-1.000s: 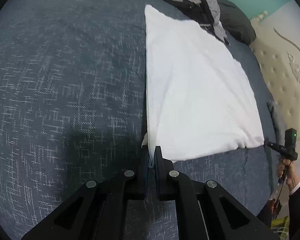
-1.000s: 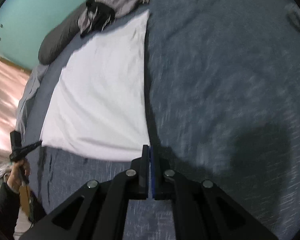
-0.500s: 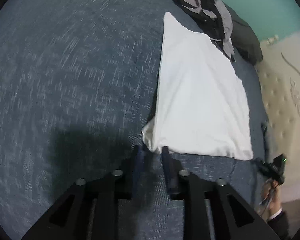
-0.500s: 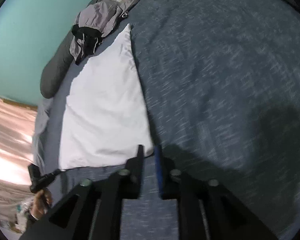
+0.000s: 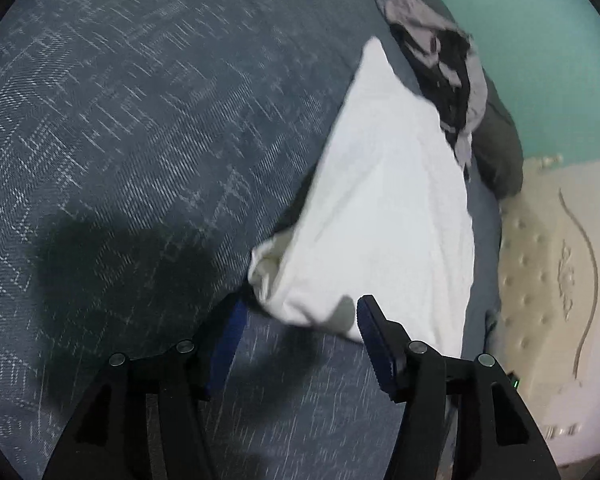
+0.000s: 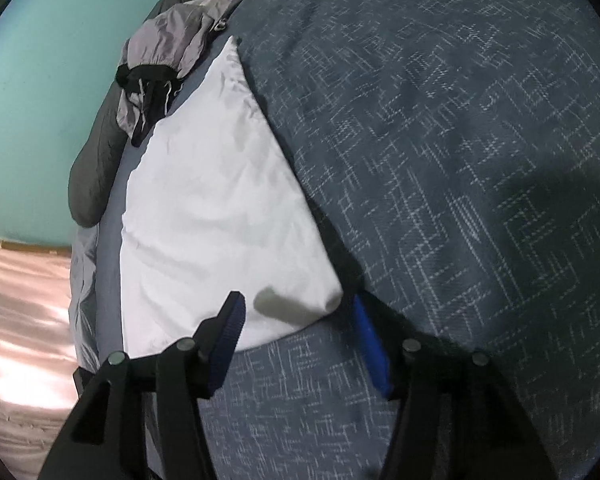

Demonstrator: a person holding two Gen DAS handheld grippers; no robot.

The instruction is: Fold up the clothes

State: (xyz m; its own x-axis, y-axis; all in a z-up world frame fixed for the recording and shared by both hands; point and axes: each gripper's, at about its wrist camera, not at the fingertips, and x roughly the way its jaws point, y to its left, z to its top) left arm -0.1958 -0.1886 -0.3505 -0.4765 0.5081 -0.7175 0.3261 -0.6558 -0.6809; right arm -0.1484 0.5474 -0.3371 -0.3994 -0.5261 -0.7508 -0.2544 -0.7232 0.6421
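White folded cloth [image 5: 388, 200] lies flat on a dark blue bedspread [image 5: 140, 140], a long panel running away from both cameras toward a heap of grey and black clothes [image 5: 440, 56] at the far end. The left gripper [image 5: 300, 344] sits at the near left corner of the cloth, its jaws spread apart, having just been opening; the corner lies loose between them, not pinched. The right gripper [image 6: 300, 340] sits at the near right corner [image 6: 324, 300] in the same way, jaws apart after just opening, nothing clamped. Both hands are equally close to the near short edge. Any next fold probably runs along the long axis, carrying this near edge toward the far end.
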